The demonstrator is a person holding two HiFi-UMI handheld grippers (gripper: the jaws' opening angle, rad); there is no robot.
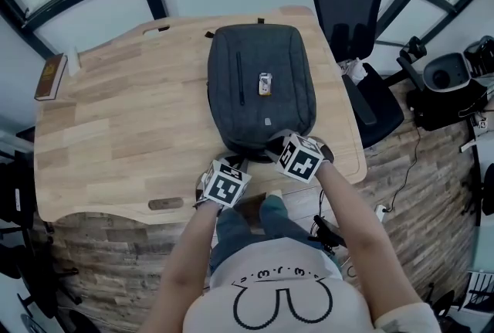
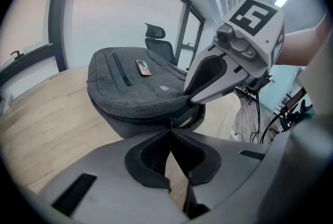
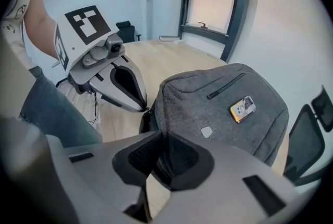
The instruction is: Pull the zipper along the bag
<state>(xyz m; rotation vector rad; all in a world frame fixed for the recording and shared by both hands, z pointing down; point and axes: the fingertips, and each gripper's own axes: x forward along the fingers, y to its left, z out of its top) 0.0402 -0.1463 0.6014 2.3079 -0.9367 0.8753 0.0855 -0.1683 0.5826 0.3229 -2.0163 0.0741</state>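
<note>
Now, starting at my left: the pale wooden surface (image 1: pixel 123 123) carries the grey fabric backpack (image 1: pixel 258 53), which lies flat with its near end at the edge by me. My left gripper (image 2: pixel 170 125) has its jaws pressed together at that end's seam. They are on something thin that I cannot make out; it may be the zipper tab. Just beside it, my right gripper (image 3: pixel 160 140) has its jaws clamped on a fold of the backpack's end. I judge both holds set, with the zipper's run along the backpack yet to do.

Dark grey bag (image 1: pixel 287 76) — orange tag (image 1: pixel 265 84) — on pale wood-grain table (image 1: pixel 123 130).
</note>
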